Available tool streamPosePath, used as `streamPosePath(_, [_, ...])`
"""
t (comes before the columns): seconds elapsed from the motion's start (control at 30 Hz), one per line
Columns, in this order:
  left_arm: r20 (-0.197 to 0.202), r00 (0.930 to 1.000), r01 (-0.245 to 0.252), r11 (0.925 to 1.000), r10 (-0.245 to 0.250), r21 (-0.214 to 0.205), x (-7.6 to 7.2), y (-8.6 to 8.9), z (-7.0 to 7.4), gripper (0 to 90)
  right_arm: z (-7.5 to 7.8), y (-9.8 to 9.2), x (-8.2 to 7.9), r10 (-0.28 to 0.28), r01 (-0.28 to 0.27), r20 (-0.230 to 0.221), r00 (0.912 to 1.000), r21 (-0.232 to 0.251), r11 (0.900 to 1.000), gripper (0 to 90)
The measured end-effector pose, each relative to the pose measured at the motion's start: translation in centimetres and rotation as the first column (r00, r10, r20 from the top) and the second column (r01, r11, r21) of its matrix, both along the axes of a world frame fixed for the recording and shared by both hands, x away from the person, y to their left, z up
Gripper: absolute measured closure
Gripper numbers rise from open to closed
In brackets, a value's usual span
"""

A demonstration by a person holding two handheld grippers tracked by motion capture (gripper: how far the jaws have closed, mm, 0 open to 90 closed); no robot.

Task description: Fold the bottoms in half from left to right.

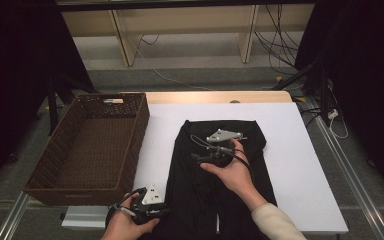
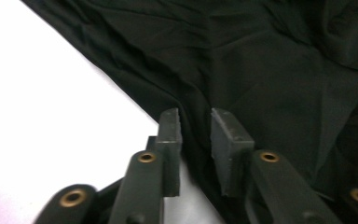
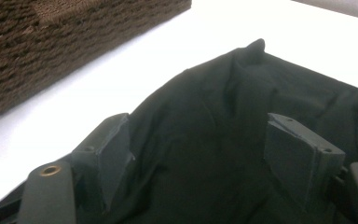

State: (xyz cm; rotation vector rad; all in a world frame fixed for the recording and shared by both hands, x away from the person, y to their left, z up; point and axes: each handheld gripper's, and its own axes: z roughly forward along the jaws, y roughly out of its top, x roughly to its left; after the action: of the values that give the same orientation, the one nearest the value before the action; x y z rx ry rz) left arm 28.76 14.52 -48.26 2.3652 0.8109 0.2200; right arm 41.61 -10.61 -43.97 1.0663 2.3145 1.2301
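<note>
The white counter (image 1: 300,165) carries a brown wicker basket (image 1: 92,145) and, just right of the basket, a black garment (image 1: 200,200) lying crumpled and creased. The right hand-held gripper (image 3: 198,158), jaws wide apart, hovers over the garment's middle, farther from the basket. The left hand-held gripper (image 2: 196,140), jaws nearly together, straddles the garment's near hem on the basket side. Only a thin fold may be caught, so the cloth could slip free when pulled.
</note>
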Motion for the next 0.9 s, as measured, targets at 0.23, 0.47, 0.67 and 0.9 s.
streamPosePath(0.23, [-0.004, 0.9999, 0.012, 0.9999, -0.012, -0.011, 0.0, 0.0, -0.1, 84.5, 0.5, 2.1, 2.7, 0.014, -0.015, -0.015, 0.9998, -0.022, 0.9997, 25.4])
streamPosePath(0.47, [-0.007, 0.9998, 0.018, 0.9998, -0.018, -0.013, 0.0, 0.1, 0.0, 87.0, 0.5, 3.4, 5.1, -0.003, 0.002, -0.044, 0.9990, -0.023, 0.9997, 25.5])
streamPosePath(0.67, [-0.009, 0.9997, 0.021, 0.9997, -0.022, -0.012, 0.1, 0.2, 0.1, 88.2, -0.2, 4.3, 6.7, -0.021, 0.018, -0.058, 0.9981, -0.038, 0.9991, 26.9])
streamPosePath(0.9, [-0.021, 0.9996, 0.021, 0.9996, -0.021, -0.017, 0.0, 0.3, 0.2, 88.8, -1.2, 5.2, 8.7, -0.050, 0.045, -0.076, 0.9959, -0.066, 0.9968, 32.6])
